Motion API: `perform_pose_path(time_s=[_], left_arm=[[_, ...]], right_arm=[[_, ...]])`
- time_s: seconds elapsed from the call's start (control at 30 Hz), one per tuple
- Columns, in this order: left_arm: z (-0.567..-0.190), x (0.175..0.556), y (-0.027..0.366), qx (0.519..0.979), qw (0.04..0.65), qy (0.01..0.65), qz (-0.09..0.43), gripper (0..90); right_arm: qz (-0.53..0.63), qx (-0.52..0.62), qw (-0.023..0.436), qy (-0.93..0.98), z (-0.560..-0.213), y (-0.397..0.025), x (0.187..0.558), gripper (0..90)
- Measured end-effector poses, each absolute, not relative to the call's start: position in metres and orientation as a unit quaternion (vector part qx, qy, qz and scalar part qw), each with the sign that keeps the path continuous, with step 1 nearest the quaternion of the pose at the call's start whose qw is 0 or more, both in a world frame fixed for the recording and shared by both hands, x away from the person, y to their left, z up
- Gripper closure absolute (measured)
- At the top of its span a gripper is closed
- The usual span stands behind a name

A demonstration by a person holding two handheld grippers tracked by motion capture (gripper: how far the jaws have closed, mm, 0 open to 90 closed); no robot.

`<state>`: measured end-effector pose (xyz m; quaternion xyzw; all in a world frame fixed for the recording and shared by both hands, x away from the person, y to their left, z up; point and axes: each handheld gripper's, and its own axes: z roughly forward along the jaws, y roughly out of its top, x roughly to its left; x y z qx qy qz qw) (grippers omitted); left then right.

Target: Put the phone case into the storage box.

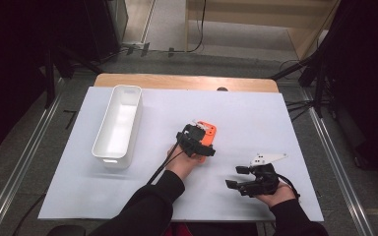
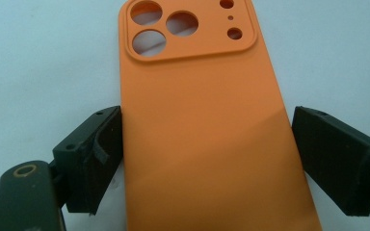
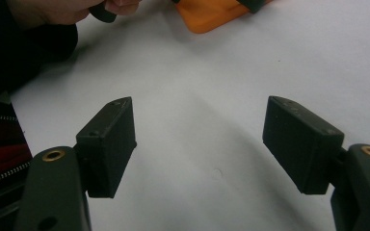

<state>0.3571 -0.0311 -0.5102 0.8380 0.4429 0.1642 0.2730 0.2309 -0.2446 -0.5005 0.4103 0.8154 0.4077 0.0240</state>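
An orange phone case (image 1: 207,133) lies flat on the white sheet (image 1: 256,110), back side up, with its camera cut-outs at the far end. My left gripper (image 1: 198,141) is down over it and open, with the case (image 2: 207,120) between its jaws. The left gripper (image 2: 207,115) has its left pad against the case's edge, and its right pad stands a sliver off the other edge. My right gripper (image 1: 236,177) hovers near the front right of the sheet, open and empty. From the right gripper (image 3: 200,103), a corner of the case (image 3: 212,14) appears farther off.
A long white bin (image 1: 137,123) stands empty at the left of the sheet, running front to back. The wooden table edge (image 1: 187,81) shows beyond the sheet. Tripod legs and cables stand on the floor to both sides.
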Motion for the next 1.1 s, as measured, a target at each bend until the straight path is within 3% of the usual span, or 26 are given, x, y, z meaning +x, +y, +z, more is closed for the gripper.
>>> perform_pose_path(time_s=[1.1], left_arm=[[-0.484, 0.362, -0.017, 0.844, 0.309, 0.428, 0.097, 14.7]], right_arm=[[0.409, 0.41, 0.023, 0.815, -0.5, -0.245, 0.231, 26.1]])
